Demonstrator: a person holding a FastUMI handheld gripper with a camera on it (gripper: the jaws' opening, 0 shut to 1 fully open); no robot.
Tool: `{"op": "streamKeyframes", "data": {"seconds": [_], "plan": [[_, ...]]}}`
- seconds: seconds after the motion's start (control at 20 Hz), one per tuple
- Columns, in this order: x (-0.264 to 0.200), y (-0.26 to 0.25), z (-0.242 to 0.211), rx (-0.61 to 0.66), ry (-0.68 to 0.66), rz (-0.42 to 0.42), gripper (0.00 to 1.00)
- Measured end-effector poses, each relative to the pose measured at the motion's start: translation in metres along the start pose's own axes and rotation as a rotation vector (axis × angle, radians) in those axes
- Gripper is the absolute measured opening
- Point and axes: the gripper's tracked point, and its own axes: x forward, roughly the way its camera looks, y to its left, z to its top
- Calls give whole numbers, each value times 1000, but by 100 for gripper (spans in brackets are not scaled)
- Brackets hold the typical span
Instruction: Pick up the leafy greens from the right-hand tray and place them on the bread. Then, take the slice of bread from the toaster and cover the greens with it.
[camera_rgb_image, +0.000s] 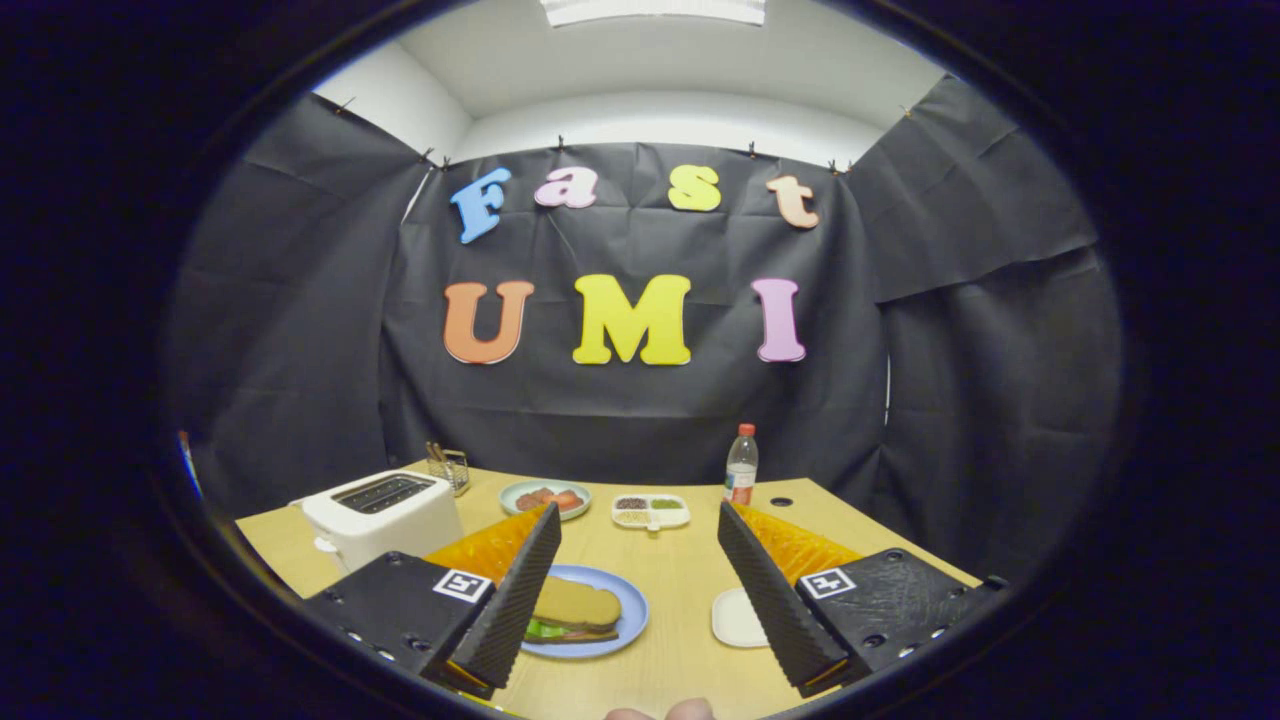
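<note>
A blue plate (632, 618) lies on the wooden table just inside my left finger. On it sits a sandwich: a top slice of bread (578, 604) covering leafy greens (545, 630) that peek out at the near left edge. A white toaster (385, 512) stands left beyond the left finger; its slots look dark. A small white tray (735, 618) rests by my right finger and looks bare. My gripper (640, 520) is open, raised above the table, with nothing between its fingers.
A plate with red food (545, 497) and a divided white dish (651, 511) sit farther back. A bottle with a red cap (741, 466) stands at back right, a small wire holder (450, 467) behind the toaster. Fingertips of a hand (660, 711) show at the near edge.
</note>
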Motion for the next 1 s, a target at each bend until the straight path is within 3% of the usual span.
{"op": "streamKeyframes", "data": {"seconds": [0.35, 0.55, 1.0], "plan": [[-63, 9, 17, 13, -67, 11, 96], [-74, 31, 7, 25, -36, 63, 96], [-82, 41, 7, 5, -53, 42, 96]]}}
